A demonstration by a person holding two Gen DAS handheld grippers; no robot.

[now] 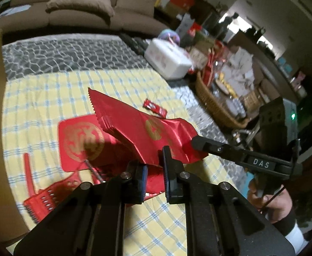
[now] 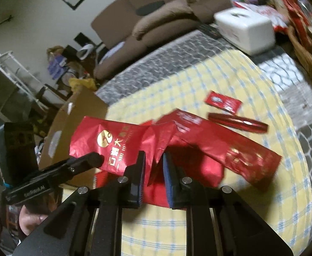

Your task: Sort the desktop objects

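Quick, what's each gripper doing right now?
Left gripper: shut on the red foil bag.
Right gripper: shut on the same red foil bag, at its other side.

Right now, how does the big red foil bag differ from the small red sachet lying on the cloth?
The red foil bag is large and crumpled; the small red sachet is tiny and flat.
The bag is lifted off the checked cloth, clamped by the left gripper and right gripper; the sachet lies untouched on it.
Both are red and printed.
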